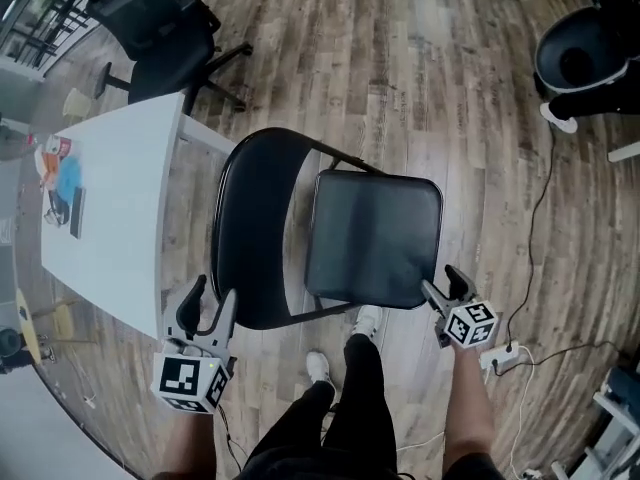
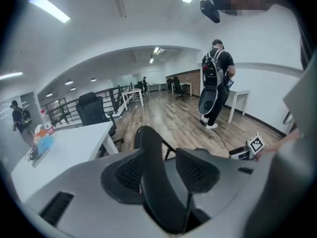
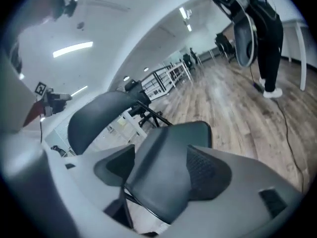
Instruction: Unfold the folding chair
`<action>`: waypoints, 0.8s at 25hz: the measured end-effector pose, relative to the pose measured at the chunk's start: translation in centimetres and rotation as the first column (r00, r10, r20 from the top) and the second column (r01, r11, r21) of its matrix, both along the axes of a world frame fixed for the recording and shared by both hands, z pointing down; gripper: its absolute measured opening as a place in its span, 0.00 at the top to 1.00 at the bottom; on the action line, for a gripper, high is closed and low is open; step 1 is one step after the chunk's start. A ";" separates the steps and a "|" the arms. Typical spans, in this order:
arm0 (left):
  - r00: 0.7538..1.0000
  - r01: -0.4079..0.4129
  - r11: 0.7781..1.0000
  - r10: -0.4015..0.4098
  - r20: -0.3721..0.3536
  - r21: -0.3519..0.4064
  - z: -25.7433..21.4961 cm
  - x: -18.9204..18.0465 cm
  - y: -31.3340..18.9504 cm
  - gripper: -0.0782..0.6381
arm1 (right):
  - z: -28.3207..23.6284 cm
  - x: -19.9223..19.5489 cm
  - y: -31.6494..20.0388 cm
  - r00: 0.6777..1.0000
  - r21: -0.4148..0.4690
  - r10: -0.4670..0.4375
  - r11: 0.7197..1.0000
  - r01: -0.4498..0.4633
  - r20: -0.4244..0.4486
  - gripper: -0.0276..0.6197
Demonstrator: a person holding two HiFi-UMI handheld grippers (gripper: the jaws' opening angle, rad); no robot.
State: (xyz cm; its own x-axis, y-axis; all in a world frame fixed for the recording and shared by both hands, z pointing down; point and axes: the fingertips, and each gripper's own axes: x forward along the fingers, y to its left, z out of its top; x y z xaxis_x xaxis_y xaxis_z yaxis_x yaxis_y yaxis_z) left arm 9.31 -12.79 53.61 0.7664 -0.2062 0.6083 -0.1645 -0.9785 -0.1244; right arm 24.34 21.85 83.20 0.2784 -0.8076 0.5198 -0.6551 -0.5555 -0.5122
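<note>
two grippers are meeting the folding chair from its near side, just beyond the person's legs. the left gripper is sitting at the near end of the backrest. its jaws are standing wide apart and straddling the black rim, which is running up between them in the left gripper view. the left pad is lying against the rim while the right one is showing a gap, so nothing looks pinched there.

the right gripper is biting the near right corner of the seat. in the right gripper view the padded edge is filling the whole space between the pads, so those jaws are reading as clamped on it.

the chair is lying directly ahead of both pairs of jaws, on the wooden floor. the backrest is stretching its long side from near to far on the left, and the seat is spreading flat to the right of it. judging by that spread, the chair is looking largely opened, and the right hand is the one controlling it, so any further move is turning on the seat corner.

further left a white desk is standing close beside the backrest, and an office chair is sitting at its far end.
</note>
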 end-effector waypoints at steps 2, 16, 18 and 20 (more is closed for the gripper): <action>0.997 -0.024 0.998 0.020 -0.072 -0.064 -1.3 -0.2 2.5 0.63 | -6.6 -3.1 -1.4 0.993 0.020 0.055 0.998 -0.053 -0.107 0.55; 0.906 -0.194 0.964 0.105 -0.411 -0.182 -11.7 -19.9 9.4 0.88 | -37.7 -28.7 -7.6 0.691 -0.125 0.092 0.958 -0.258 -0.717 0.94; 0.903 -0.207 0.961 0.116 -0.414 -0.183 -12.1 -23.3 10.2 0.88 | -39.1 -32.4 -7.8 0.677 -0.113 0.117 0.952 -0.286 -0.727 0.94; 0.901 -0.209 0.959 0.112 -0.420 -0.192 -12.7 -25.7 10.8 0.88 | -40.8 -35.1 -8.3 0.668 -0.088 0.133 0.954 -0.286 -0.732 0.94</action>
